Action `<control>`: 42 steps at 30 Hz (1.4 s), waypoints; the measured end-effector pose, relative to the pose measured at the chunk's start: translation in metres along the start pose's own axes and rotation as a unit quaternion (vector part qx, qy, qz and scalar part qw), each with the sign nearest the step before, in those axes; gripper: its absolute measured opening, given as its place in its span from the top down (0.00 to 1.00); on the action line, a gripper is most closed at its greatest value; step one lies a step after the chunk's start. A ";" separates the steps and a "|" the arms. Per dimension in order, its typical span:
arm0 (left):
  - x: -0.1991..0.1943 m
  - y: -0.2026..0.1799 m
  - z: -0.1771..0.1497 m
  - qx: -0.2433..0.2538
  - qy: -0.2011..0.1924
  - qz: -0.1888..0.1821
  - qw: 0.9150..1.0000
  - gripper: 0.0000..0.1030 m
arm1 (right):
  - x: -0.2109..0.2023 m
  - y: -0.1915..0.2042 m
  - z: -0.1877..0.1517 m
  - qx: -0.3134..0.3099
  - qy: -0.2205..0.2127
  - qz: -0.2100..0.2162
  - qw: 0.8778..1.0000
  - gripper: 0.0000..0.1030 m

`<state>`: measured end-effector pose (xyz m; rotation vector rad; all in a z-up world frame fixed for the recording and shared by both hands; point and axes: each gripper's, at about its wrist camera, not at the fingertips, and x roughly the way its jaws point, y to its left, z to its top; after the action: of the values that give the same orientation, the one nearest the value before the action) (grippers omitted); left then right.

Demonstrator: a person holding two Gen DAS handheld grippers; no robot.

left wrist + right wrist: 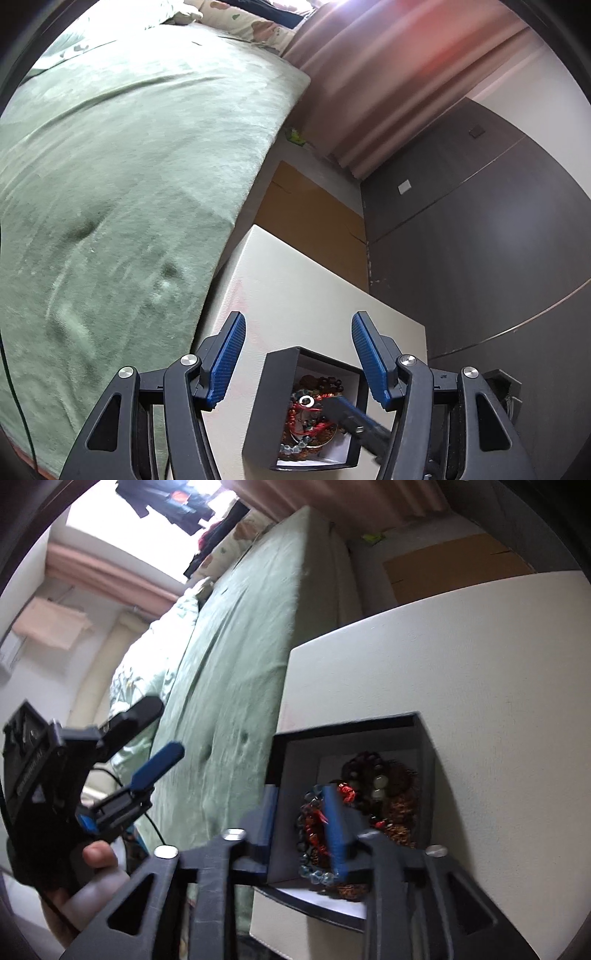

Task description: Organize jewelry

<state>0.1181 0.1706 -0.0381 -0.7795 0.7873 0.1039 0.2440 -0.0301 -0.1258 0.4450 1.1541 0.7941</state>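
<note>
sitting on the white bench [295, 295] beside the green bed [110, 184]: black box [266, 398] holding beaded bracelets [380, 794]. hovering wide open above, gripping nothing: left gripper [298, 354]. reaching into the box among the beads, parted, grasp unclear: right gripper [303, 823].

Open black box [275, 398] on white tabletop, full of beaded bracelets [314, 417].
</note>
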 end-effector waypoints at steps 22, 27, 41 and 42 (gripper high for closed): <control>-0.026 -0.043 -0.050 0.124 -0.010 0.046 0.991 0.41 | -0.100 -0.029 -0.023 0.003 -0.066 -0.055 0.996 0.58; -0.031 -0.058 -0.071 0.161 -0.014 0.054 0.985 0.27 | -0.123 -0.035 -0.030 -0.005 -0.079 -0.077 0.994 0.57; -0.054 -0.091 -0.119 0.250 -0.062 0.066 0.964 0.00 | -0.168 -0.035 -0.052 -0.052 -0.115 -0.148 0.981 0.31; -0.055 -0.092 -0.122 0.254 -0.062 0.063 0.963 0.00 | -0.170 -0.035 -0.053 -0.055 -0.119 -0.155 0.979 0.29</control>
<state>0.0391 0.0339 -0.0012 -0.2340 0.7026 0.0590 0.1748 -0.1853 -0.0610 0.2510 0.9215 0.5138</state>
